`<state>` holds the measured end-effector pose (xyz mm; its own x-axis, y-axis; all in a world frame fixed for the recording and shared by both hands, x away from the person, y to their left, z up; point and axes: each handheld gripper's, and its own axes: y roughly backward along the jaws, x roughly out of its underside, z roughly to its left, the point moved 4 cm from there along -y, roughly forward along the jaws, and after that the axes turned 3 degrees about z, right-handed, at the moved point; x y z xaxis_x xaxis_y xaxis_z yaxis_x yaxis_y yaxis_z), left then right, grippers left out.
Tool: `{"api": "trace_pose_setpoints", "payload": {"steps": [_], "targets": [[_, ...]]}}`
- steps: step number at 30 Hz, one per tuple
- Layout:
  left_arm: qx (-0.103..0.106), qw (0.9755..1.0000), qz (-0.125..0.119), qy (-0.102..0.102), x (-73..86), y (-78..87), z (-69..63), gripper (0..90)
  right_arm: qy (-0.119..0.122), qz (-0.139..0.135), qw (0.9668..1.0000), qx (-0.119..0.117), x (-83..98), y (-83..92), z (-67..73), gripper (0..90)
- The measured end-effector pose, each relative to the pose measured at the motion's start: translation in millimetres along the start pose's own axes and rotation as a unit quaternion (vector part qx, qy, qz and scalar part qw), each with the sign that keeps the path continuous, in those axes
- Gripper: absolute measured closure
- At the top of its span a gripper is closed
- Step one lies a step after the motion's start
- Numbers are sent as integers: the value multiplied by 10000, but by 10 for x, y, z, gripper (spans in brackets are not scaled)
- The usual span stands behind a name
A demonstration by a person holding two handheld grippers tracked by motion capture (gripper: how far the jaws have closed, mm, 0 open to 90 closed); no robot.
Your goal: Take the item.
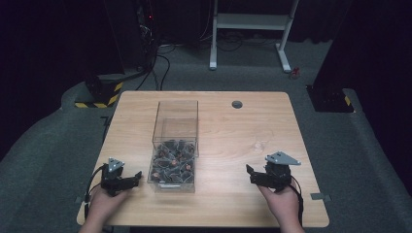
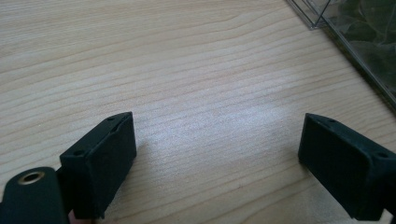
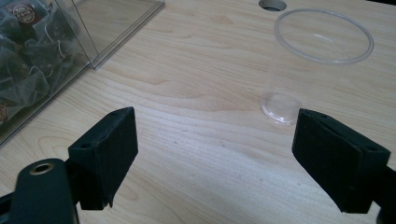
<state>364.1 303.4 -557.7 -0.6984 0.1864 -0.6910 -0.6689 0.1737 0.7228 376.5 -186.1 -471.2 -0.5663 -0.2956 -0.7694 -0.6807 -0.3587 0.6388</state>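
The left gripper rested low over the wooden surface with its jaws spread wide and nothing between them, just beside the clear box. The right gripper sat well apart on the other side, its jaws likewise spread and empty. In the left gripper view the gripper faced bare wood grain, with a corner of the box at the upper right. The right gripper view gave what the high view barely showed: a clear plastic cup standing upright ahead of the gripper, its rim a faint ring, and the tea bags packed in the box's near end. Farther off, a round cable hole marked the surface. Beyond lay grey carpet, a white desk frame and dark walls.
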Motion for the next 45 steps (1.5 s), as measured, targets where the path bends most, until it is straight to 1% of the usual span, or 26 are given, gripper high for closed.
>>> {"api": "trace_pose_setpoints", "payload": {"steps": [7,9,10,12,17,25,26,27,32,35,37,38,39,45], "targets": [[0,10000,1,2,0,0,0,116,55,-61,10000,-13,-79,21,22,146],[1,10000,0,2,0,0,0,116,29,-58,10000,-21,-86,23,33,145],[1,10000,1,-1,0,0,0,116,82,-83,9999,-36,-108,24,39,146],[-1,10000,1,-1,0,0,0,116,56,-82,9999,-42,-116,25,50,146],[0,10000,0,2,0,0,0,116,103,-111,9998,-87,-179,26,97,146],[0,10000,1,2,0,0,0,116,162,-127,9997,-156,-232,12,156,146],[0,10000,2,-1,0,0,0,116,140,-123,9997,-167,-238,12,167,146],[1,10000,1,2,0,0,0,116,177,-133,9996,-184,-252,9,178,146],[1,10000,1,2,0,0,0,116,173,-144,9995,-229,-277,7,215,148],[1,10000,0,3,0,0,0,116,217,-172,9993,-268,-299,6,237,150],[1,10000,2,3,0,0,0,116,176,-157,9993,-281,-304,9,251,151],[2,10000,1,3,0,0,0,116,238,-183,9991,-285,-315,6,253,152],[1,10000,1,3,0,0,0,116,215,-185,9991,-302,-323,6,268,152],[2,10000,1,1,0,0,0,116,292,-207,9987,-373,-392,-6,336,155]]}}
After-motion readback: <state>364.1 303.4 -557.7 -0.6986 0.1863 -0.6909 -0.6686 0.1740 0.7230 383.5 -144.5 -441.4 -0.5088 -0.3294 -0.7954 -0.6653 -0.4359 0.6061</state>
